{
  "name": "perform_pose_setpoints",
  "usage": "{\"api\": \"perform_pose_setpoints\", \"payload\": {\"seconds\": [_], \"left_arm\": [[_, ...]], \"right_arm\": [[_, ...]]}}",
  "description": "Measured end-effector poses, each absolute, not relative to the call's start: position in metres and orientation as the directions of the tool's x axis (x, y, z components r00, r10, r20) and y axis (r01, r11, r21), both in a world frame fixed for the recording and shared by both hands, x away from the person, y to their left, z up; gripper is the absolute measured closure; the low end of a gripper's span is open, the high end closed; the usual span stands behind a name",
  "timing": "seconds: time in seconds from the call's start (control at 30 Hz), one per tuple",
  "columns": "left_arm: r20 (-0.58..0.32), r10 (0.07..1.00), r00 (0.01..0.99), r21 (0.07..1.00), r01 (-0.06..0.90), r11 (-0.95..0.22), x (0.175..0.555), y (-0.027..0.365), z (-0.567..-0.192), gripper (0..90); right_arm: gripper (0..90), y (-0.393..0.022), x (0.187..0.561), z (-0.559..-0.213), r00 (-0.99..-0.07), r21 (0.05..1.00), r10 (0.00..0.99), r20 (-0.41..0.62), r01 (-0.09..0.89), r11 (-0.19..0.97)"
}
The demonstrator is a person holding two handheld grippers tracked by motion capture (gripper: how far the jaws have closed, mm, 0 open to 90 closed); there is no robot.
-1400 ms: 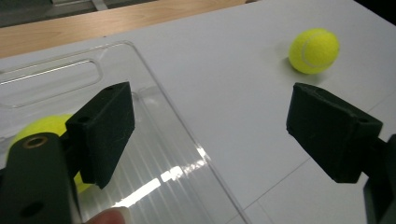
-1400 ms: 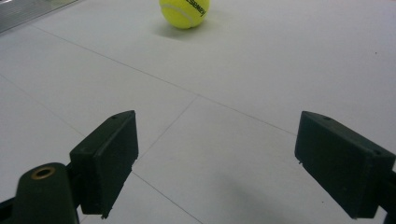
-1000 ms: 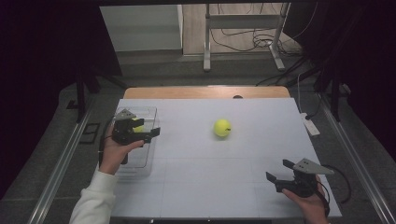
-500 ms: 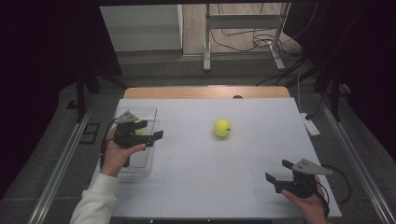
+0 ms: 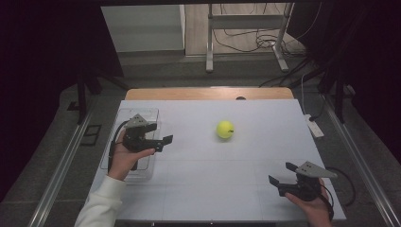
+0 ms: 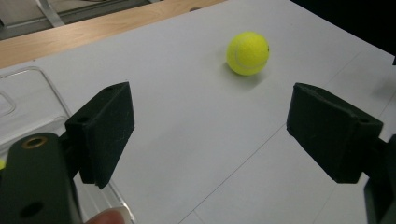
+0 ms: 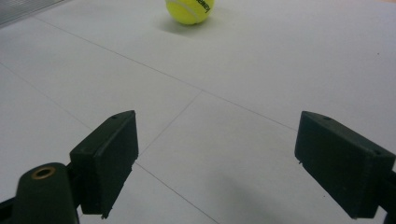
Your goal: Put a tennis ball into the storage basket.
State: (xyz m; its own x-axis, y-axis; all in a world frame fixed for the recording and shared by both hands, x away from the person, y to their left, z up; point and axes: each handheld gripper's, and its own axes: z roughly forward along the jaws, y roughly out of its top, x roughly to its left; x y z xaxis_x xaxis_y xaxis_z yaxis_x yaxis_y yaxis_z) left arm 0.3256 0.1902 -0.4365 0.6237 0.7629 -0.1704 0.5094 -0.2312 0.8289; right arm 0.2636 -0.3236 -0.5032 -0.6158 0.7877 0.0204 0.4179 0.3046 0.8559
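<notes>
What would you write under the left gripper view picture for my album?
The left gripper, open, faces a yellow tennis ball on the white table, beside a clear plastic tray.

Left gripper held in the person's left hand, white sleeve entering from the bottom edge, jaws apart with nothing between them, right gripper gripped low by the right hand, jaws likewise wide and empty

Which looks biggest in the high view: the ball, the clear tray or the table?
1. Table, by far the largest.
2. Clear tray, partly hidden by the left gripper.
3. Ball, the smallest.
All three lie at about one level, so nearness hardly changes this.
</notes>
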Motion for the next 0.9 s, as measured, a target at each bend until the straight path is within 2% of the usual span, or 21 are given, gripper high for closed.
{"api": "perform_pose_setpoints", "payload": {"seconds": [0.9], "left_arm": [[-0.161,0.728,0.667,0.814,0.507,-0.285,0.329,0.160,-0.442,16.0]], "right_arm": [[14.0,-0.326,0.262,-0.503,-0.612,0.858,0.791,0.022,0.418,0.299]]}}
